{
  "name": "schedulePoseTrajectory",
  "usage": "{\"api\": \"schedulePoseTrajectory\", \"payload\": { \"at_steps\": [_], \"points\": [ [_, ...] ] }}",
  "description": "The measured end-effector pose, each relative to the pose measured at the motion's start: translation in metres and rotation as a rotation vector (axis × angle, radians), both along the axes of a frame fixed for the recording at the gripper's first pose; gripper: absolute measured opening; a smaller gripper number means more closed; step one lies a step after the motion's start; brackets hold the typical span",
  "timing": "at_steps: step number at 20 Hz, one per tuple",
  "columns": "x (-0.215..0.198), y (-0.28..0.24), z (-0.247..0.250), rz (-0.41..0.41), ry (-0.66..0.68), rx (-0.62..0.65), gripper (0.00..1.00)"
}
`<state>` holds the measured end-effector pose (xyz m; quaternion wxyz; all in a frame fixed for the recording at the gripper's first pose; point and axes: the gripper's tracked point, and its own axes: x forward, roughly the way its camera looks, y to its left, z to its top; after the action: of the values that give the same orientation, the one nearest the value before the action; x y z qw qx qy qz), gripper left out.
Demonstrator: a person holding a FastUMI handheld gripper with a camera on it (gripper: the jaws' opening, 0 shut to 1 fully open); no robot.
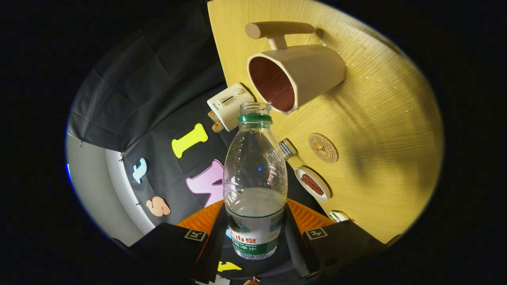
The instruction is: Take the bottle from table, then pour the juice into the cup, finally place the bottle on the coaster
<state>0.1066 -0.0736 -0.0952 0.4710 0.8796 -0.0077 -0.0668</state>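
**Clear plastic bottle held at the mouth of the cup**

Clear plastic, uncapped and with a green ring at its neck, the bottle (255, 178) sits clamped between the two fingers of the gripper (255, 229), which press on its labelled lower part from either side. Water fills roughly the lower part of it. The whole view is tipped over, so the pale wooden worktop (380, 130) stands like a wall beyond the bottle.

Taking the bottle as the landmark: its open mouth lies just beside the rim of the cream cup (295, 77), which has a dark reddish inside and a thick wooden handle on the side away from the bottle. A thin thread of liquid shows at the cup's rim right by the bottle mouth. Small drops dot the worktop past the cup.

To the side of the bottle's shoulder lies a small ribbed cap (288, 148), and just past that a round coaster (323, 147) with a printed emblem, bare on top. Nearer the gripper than the coaster is a small white dish (313, 184) with something brown on it. Behind the bottle neck, near the cup, a white box-shaped appliance (229, 106) with a dial stands at the worktop's edge.
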Motion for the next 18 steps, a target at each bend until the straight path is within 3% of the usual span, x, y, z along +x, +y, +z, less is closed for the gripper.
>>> {"api": "schedulePoseTrajectory", "payload": {
  "at_steps": [12, 18],
  "points": [
    [0.000, -0.012, 0.007, -0.010, -0.001, -0.004, 0.74],
    [0.000, -0.007, 0.004, 0.018, 0.005, -0.140, 0.74]
  ]
}}
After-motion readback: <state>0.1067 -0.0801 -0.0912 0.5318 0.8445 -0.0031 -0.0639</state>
